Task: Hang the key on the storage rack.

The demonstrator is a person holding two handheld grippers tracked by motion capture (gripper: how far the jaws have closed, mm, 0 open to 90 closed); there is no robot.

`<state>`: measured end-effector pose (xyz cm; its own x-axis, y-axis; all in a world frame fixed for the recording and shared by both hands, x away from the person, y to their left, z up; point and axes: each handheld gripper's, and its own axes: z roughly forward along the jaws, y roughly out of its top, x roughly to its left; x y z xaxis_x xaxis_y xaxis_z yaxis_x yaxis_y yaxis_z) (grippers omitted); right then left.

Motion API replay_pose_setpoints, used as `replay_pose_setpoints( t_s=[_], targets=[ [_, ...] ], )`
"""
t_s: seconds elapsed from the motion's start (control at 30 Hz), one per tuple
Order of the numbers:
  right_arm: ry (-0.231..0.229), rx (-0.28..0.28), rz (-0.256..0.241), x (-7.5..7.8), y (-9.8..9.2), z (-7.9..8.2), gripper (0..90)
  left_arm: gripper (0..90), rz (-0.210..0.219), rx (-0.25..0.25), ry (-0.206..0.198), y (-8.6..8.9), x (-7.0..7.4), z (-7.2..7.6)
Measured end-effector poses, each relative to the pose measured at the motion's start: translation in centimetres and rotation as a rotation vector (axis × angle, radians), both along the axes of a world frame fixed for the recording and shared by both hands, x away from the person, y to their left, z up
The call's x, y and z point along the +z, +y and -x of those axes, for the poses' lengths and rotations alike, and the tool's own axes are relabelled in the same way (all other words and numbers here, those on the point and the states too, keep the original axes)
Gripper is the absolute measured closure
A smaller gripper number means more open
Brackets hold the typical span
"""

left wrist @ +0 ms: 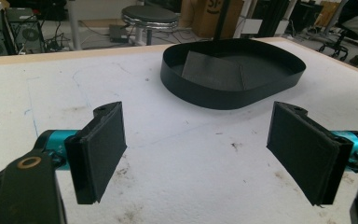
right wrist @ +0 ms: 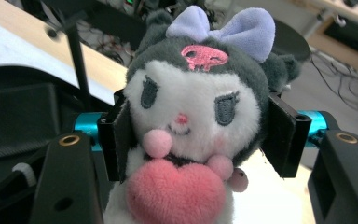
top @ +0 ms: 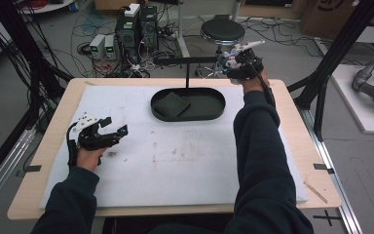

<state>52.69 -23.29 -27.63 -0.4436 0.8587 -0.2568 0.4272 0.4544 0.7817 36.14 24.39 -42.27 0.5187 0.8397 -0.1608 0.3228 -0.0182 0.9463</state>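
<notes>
Fingers [right wrist: 121, 140] squeeze white-faced, lilac-bowed plush toy [right wrist: 191, 116].

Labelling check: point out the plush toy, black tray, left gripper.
plush toy [right wrist: 186, 107]: right gripper view, its face.
black tray [top: 209, 116]: high view, front rim.
left gripper [left wrist: 196, 154]: left gripper view, between its open pads.

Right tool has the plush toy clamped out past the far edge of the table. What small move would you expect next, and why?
Probably the right tool carries the plush toy left and down to the black tray. The toy is gripped on both sides of its head, the tray lies close by and holds just a dark square pad, and the left tool sits open and idle over the white mat.
</notes>
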Motion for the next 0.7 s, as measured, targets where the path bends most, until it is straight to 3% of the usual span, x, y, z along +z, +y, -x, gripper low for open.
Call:
replay_pose_setpoints(
  t_s=[0.2,0.33,0.5,0.7],
  targets=[
    [0.038,-0.018,-0.012,-2.1,-0.9,0.4,36.4,19.1,-0.001,0.002,0.000,0.0,0.0,0.0],
    [0.061,-0.025,0.008,-3.2,-0.4,0.2,36.5,19.1,-0.004,0.000,0.000,0.0,0.0,0.0],
    [0.103,-0.019,0.027,-5.0,0.7,-0.3,36.5,19.1,-0.005,-0.002,0.001,-0.1,0.0,0.0],
    [0.118,0.000,-0.008,-6.6,2.9,-0.8,36.4,19.1,-0.002,-0.003,0.001,-0.1,0.0,0.0]
  ],
)
